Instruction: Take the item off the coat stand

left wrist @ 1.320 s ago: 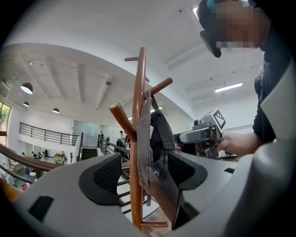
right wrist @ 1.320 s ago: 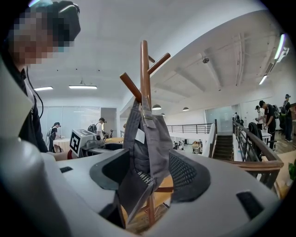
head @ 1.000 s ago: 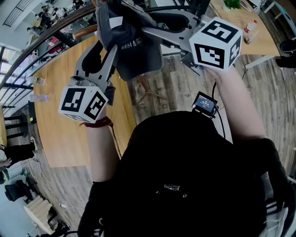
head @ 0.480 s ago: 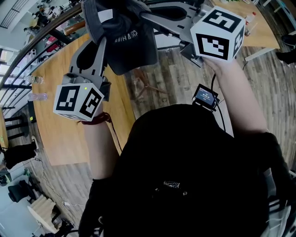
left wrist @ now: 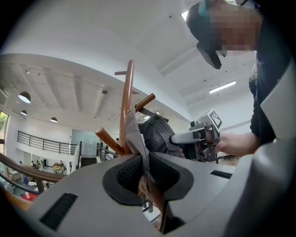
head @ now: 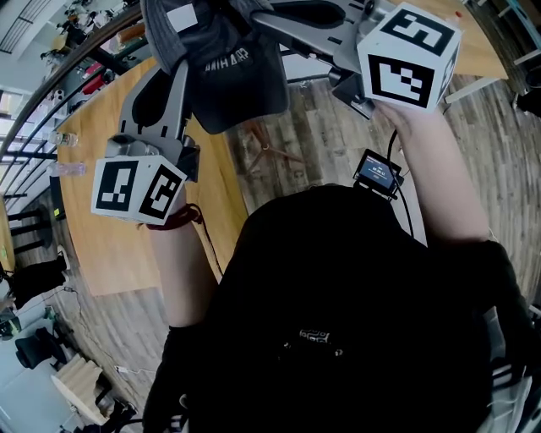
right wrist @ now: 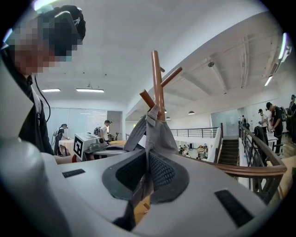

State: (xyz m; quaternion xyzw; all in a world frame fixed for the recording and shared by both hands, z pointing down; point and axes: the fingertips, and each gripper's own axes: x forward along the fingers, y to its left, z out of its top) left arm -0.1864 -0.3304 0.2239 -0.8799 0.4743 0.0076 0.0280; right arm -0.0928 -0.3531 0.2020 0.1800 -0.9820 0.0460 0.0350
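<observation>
A dark grey cap (head: 224, 72) with white lettering hangs up on a brown wooden coat stand (left wrist: 126, 109), whose pole and pegs (right wrist: 158, 85) rise ahead in both gripper views. My left gripper (left wrist: 143, 173) is shut on the cap's grey fabric (left wrist: 137, 139), which is pinched between its black pads. My right gripper (right wrist: 147, 173) is shut on another fold of the cap (right wrist: 157, 132), from the opposite side. In the head view the left gripper (head: 173, 80) holds the cap's left edge and the right gripper's arm (head: 313, 19) reaches in from the right.
A long wooden table (head: 106, 203) lies below at the left with bottles (head: 66, 138) at its edge. Another table (head: 482, 59) is at the upper right. A small screen device (head: 377, 172) hangs at my chest. A railing (right wrist: 249, 170) and a stair run to the right.
Both grippers have closed on the cap. The cap and both grippers have shifted slightly up and to the left in the head view.
</observation>
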